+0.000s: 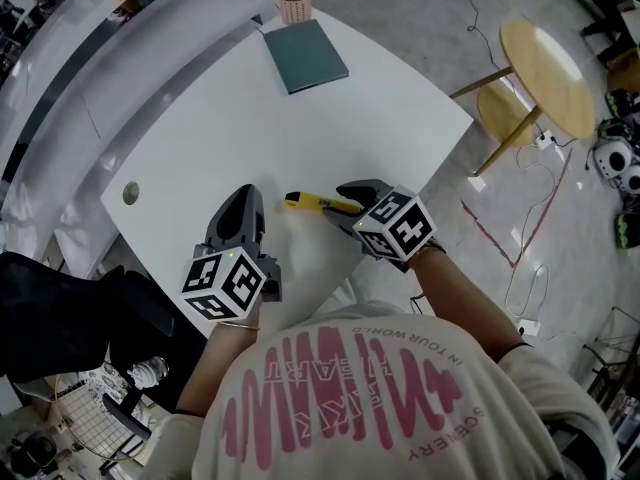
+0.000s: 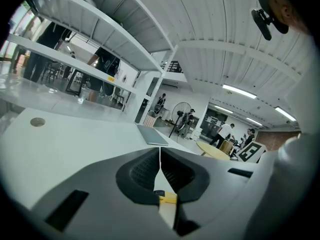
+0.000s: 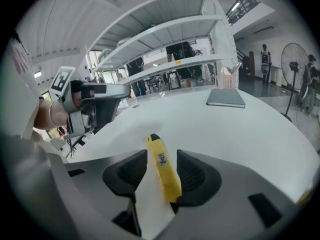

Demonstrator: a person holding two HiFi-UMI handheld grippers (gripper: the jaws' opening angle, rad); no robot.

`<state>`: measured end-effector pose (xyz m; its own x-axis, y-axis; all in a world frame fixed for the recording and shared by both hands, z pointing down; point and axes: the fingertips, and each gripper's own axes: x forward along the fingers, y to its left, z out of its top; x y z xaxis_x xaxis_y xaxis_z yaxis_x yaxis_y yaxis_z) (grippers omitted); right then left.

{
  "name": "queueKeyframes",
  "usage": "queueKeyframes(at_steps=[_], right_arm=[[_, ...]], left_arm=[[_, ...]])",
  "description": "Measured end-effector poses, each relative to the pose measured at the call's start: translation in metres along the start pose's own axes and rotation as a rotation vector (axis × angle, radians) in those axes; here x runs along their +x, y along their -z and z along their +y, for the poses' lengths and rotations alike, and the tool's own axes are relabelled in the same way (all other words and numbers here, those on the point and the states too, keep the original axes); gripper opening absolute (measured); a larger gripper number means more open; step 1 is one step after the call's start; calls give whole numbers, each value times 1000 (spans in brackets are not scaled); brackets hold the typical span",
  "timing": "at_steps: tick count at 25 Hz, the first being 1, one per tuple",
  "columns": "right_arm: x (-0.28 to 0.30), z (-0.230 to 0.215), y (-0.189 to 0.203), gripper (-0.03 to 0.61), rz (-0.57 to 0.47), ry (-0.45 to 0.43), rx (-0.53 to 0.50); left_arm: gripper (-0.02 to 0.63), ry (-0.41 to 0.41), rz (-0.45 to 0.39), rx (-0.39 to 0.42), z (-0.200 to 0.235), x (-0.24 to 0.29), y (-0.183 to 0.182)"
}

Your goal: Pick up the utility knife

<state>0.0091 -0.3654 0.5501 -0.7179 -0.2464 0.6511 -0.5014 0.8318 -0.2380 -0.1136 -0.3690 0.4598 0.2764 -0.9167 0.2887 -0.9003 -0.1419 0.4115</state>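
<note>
White table (image 1: 330, 128); knife (image 3: 163, 166) between parted jaws

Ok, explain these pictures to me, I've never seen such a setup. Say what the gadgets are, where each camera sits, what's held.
No robot here: a person holds a two-jaw tool in each hand. One picture looks down from the person's head; the other two cameras ride on the tools, looking along their jaws. On the white table lie a yellow utility knife and a green notebook. The left tool is shut and empty. The right tool is open, the knife between its jaws, not yet gripped.
</note>
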Motion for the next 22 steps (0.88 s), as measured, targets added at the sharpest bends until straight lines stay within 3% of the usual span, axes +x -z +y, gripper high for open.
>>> queueKeyframes(at_steps=[5,22], right_arm=[[7,2,14,203,75,24,-83],[15,-7,33,194,168,81,-103]], left_arm=[[27,-5,5,-12,3,-2,6],[27,-20,6,-33,13,-8,8]])
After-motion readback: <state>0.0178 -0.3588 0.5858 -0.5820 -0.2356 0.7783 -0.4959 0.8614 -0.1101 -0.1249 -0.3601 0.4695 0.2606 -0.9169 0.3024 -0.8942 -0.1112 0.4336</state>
